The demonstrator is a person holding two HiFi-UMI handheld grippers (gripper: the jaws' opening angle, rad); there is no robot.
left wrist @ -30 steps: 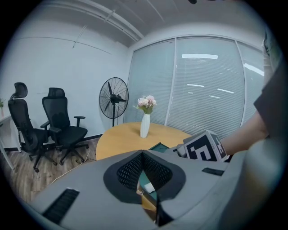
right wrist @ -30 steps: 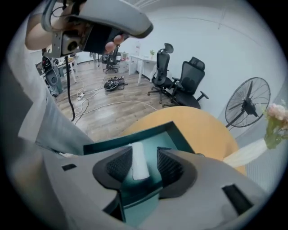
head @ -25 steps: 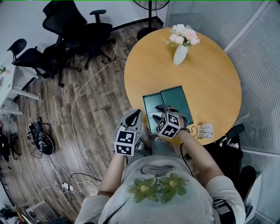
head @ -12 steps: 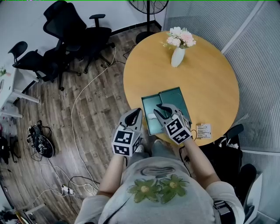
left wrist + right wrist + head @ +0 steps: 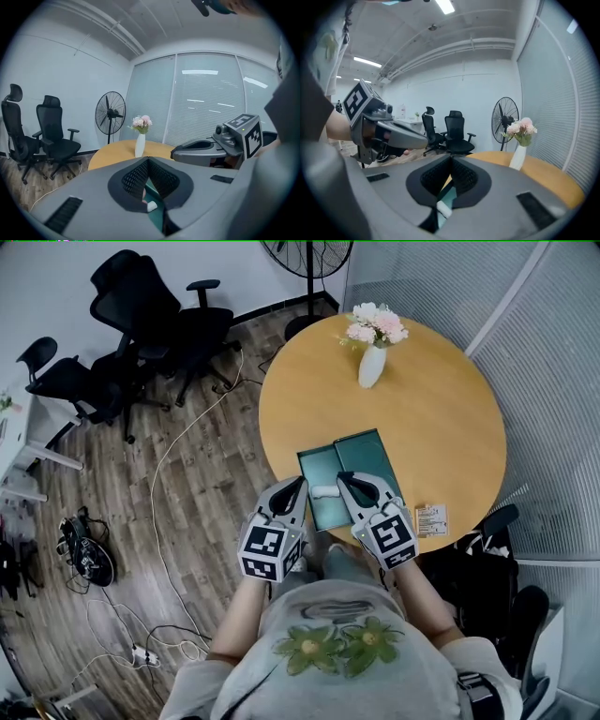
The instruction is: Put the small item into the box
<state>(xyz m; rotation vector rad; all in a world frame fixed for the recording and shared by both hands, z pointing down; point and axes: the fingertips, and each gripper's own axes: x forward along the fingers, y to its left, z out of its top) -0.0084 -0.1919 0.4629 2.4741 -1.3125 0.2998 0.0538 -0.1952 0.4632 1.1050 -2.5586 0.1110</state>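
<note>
An open green box (image 5: 361, 444) lies on the round wooden table (image 5: 441, 427), near its front edge. A small white item (image 5: 325, 490) rests in the box's left half. My right gripper (image 5: 342, 476) sits over the box's near side, shut and empty, its tip just right of the item. My left gripper (image 5: 300, 481) hovers at the box's left edge, also shut with nothing in it. In the left gripper view the item (image 5: 151, 206) and the green box (image 5: 155, 194) show below the closed left gripper (image 5: 148, 159). The right gripper view shows the item (image 5: 444, 209) under the closed right gripper (image 5: 451, 158).
A white vase of flowers (image 5: 371, 362) stands at the table's far side. A small printed packet (image 5: 433, 519) lies at the front right edge. Black office chairs (image 5: 150, 324), a fan (image 5: 319, 254) and cables (image 5: 169, 456) occupy the wooden floor to the left.
My right gripper has drawn back from over the box toward the person and its jaws have closed. The white item stays in the box. The left gripper has barely moved.
</note>
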